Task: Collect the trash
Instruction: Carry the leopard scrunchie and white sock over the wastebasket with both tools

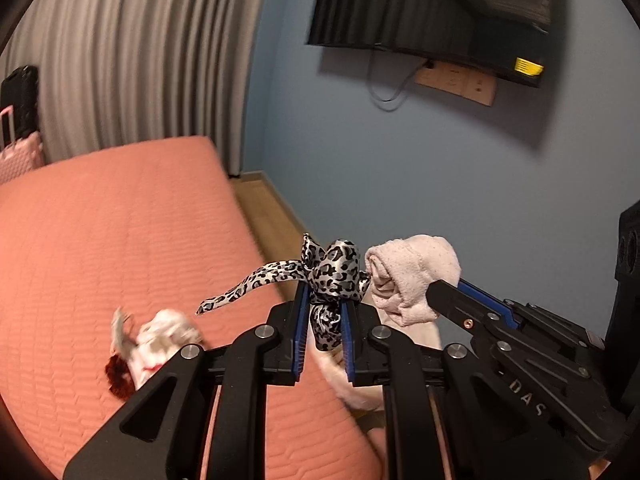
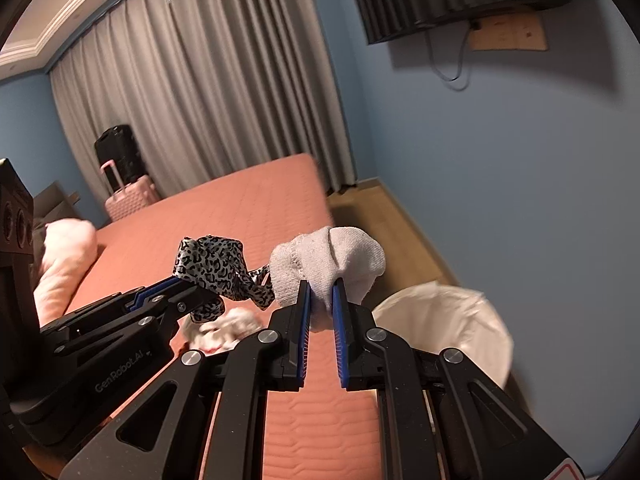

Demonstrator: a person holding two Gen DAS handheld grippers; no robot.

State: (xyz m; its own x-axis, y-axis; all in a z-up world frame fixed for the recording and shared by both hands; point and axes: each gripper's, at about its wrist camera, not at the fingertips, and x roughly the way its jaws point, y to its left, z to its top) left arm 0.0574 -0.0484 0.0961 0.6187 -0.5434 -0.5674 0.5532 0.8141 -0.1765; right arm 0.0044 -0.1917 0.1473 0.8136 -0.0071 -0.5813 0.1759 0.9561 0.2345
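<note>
Left gripper [image 1: 325, 308]: jaws nearly closed, clamped on a leopard-print ribbon [image 1: 332, 270], satin, black on silver-grey, bunched into a knot with one tail trailing left. Held in the air above the bed's near right edge.

Right gripper [image 2: 320, 300]: jaws narrowly parted, pinching a rolled whitish sock [image 2: 328, 260], ribbed knit with a visible seam. Sock held just beside the ribbon; contact between them cannot be told.

On the bed [image 1: 120, 220]: salmon quilted cover; a crumpled white-and-red item [image 1: 152, 340], blurred, near the near edge. White-lined bin [image 2: 448, 320] on the wood floor beside the bed's right edge. Blue walls, grey curtain [image 2: 200, 100], wall-mounted TV [image 1: 432, 12], pink suitcase [image 2: 130, 196].
</note>
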